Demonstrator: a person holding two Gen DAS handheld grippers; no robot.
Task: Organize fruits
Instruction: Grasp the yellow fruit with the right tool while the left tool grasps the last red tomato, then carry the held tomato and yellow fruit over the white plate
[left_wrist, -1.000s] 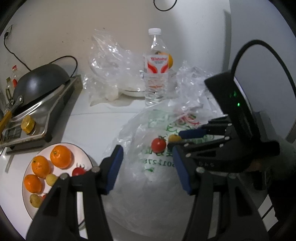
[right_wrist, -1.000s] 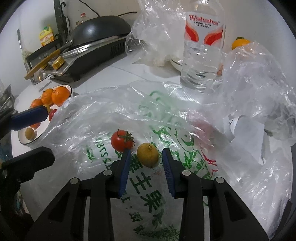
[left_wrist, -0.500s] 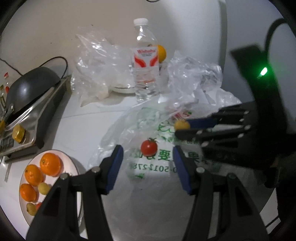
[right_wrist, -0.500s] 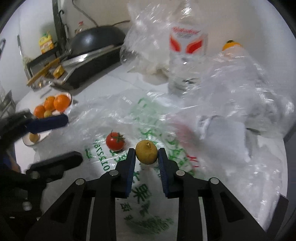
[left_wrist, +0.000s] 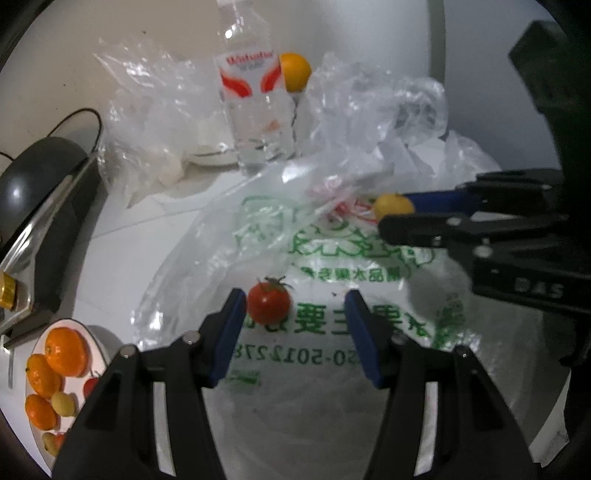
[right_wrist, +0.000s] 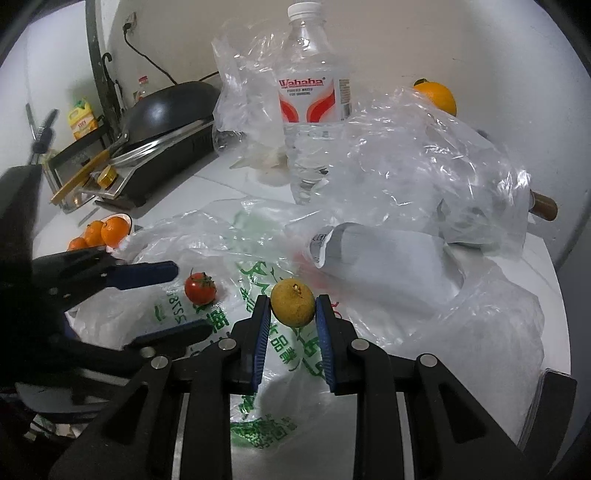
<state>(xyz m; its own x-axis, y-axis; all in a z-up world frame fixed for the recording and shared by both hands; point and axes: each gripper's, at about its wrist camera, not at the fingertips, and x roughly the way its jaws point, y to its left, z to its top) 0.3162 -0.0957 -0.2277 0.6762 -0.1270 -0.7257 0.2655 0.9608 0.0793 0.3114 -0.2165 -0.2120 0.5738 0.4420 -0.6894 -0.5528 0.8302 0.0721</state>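
My right gripper (right_wrist: 291, 308) is shut on a small yellow fruit (right_wrist: 292, 302) and holds it above the printed plastic bag (right_wrist: 221, 251); the fruit also shows in the left wrist view (left_wrist: 393, 206). My left gripper (left_wrist: 293, 306) is open, low over the bag, with a red tomato (left_wrist: 268, 304) just inside its left finger. The tomato shows in the right wrist view (right_wrist: 200, 288) between the left gripper's fingers. A white plate (left_wrist: 98, 343) with several oranges and small fruits sits at the lower left.
A water bottle (right_wrist: 314, 107) stands behind the bags. An orange (right_wrist: 436, 96) lies at the back right, behind crumpled clear bags (right_wrist: 424, 166). A black wok on a stove (right_wrist: 166, 122) stands at the left. A white bowl (left_wrist: 214, 157) sits under plastic.
My right gripper closed on the yellow fruit and lifted it off the bag. My left gripper moved forward, so the tomato now sits between its open fingers.
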